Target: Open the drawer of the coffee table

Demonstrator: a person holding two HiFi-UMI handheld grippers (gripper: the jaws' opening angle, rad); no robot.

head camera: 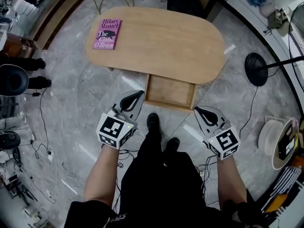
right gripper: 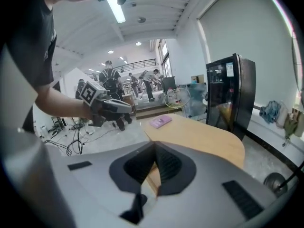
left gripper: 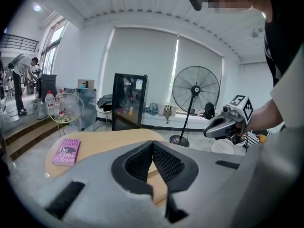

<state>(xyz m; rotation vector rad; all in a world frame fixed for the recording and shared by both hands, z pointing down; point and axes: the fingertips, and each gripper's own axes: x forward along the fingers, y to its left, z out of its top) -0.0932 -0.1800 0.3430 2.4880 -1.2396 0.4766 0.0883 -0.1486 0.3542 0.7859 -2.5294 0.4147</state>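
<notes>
The oval wooden coffee table (head camera: 161, 42) stands ahead of me, and its drawer (head camera: 170, 91) is pulled out toward my feet, showing a bare wooden bottom. My left gripper (head camera: 137, 95) hangs above the floor just left of the drawer, jaws shut with nothing between them. My right gripper (head camera: 199, 111) hovers right of the drawer's front corner, also shut and empty. In the left gripper view the jaws meet over the table (left gripper: 109, 144), with the right gripper (left gripper: 223, 125) beyond. In the right gripper view the table (right gripper: 199, 137) lies past the closed jaws.
A pink book (head camera: 107, 33) lies on the table's far left end. A fan base (head camera: 256, 69) with its cable stands on the floor at right, with cables (head camera: 47, 151) on the floor at left. My shoes (head camera: 153, 122) stand just before the drawer. A black cabinet (left gripper: 129, 101) and a fan (left gripper: 195, 90) stand behind the table.
</notes>
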